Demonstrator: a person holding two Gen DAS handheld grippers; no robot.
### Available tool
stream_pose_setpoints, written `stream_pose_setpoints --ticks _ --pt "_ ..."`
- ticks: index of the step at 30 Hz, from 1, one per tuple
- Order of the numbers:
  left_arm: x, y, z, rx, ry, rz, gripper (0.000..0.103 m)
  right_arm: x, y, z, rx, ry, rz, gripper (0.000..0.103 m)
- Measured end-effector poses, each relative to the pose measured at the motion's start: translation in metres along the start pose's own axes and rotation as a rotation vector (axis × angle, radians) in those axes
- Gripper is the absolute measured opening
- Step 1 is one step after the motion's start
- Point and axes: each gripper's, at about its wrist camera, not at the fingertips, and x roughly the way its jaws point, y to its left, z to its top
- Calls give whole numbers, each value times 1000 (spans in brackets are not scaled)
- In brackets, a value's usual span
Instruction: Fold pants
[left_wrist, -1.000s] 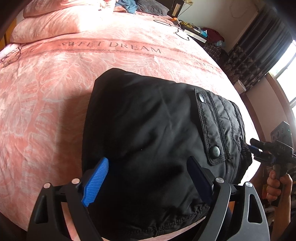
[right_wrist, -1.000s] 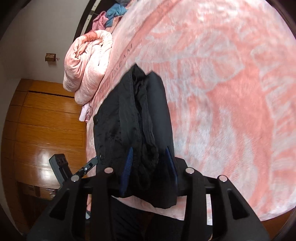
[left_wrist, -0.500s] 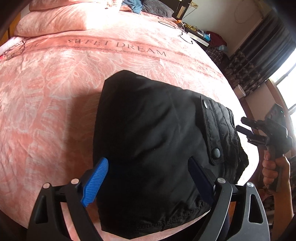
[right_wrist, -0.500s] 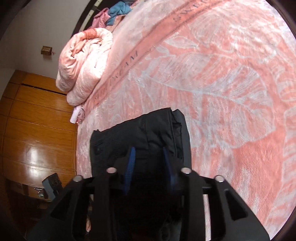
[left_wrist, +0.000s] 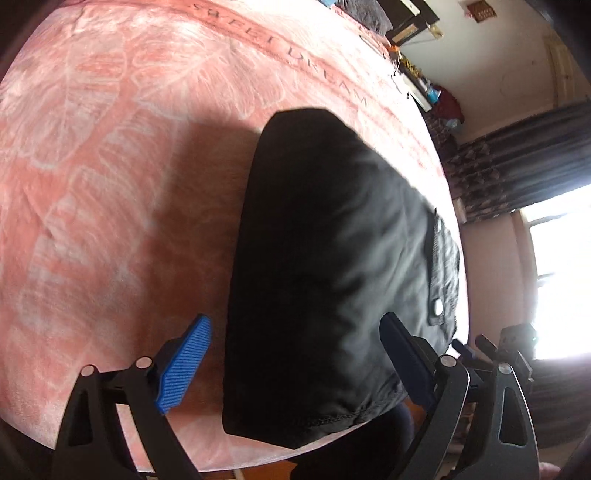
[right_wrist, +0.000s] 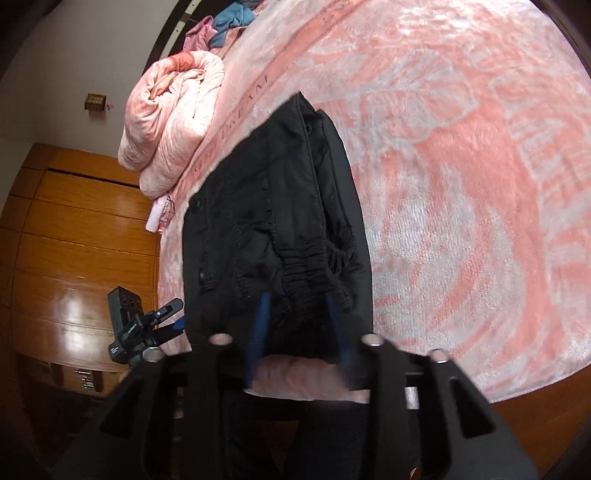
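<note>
The black pants (left_wrist: 332, 258) lie folded into a thick bundle on the pink blanket (left_wrist: 110, 184), near the bed's front edge. My left gripper (left_wrist: 295, 319) hovers over the near end of the pants; its jaws are wide and still opening. Its left pad is over bare blanket and neither pad presses the cloth. In the right wrist view the elastic waistband of the pants (right_wrist: 277, 221) faces me. My right gripper (right_wrist: 297, 306) is opening, its blurred blue fingers (right_wrist: 262, 325) either side of the waistband edge without gripping it. Each gripper shows in the other's view, the right gripper (left_wrist: 491, 347) and the left gripper (right_wrist: 147, 325).
A rolled pink quilt (right_wrist: 170, 122) lies at the bed's head, with loose clothes (right_wrist: 232, 18) beyond it. Wooden panelling (right_wrist: 74, 240) stands to the left of the bed. Dark curtains (left_wrist: 517, 166) and a bright window (left_wrist: 554, 277) are on the far side, with a cluttered bedside shelf (left_wrist: 417, 74).
My right gripper let go of the pants fold, widened and drew back, and the pants now rest on the bed. My left gripper rolled and shifted left, so its left pad is off the pants.
</note>
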Motion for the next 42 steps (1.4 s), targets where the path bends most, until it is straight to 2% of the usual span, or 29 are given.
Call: stream_pose_setpoints --ticks 1,4,6,8,11,16,22,30,34,36,38,39,40,42 --pt "-8 5 6 -9 -11 -21 97 -9 1 3 -6 -5 4 93" --pt "-19 22 26 -48 -7 -108 99 -17 -15 17 66 39 6 96" --pt "-12 37 40 -115 55 -203 99 -14 -28 24 113 75 46 98" --pt "-4 45 50 -141 101 -244 99 -7 -39 30 138 110 62 99" --pt "11 44 60 -112 151 -229 99 2 -53 34 155 153 83 100" --pt "39 32 69 -61 258 -269 99 30 -60 51 175 214 165 100" --pt "67 28 73 -67 289 -317 99 66 -66 65 184 300 176 100" --pt "104 22 69 -48 368 -337 99 92 -57 67 149 385 225 101" --pt "113 21 71 -64 357 -346 99 105 -45 68 118 412 232 101" --pt "114 20 70 -75 337 -340 98 107 -38 66 92 389 237 101" --pt "115 14 63 -77 317 -324 84 107 -31 62 47 368 211 99" --pt "114 13 62 -82 307 -316 81 107 -28 59 30 360 194 93" --pt "113 12 61 -85 296 -311 75 105 -27 57 27 350 184 88" --pt "109 10 59 -84 275 -313 65 99 -26 56 39 320 196 71"
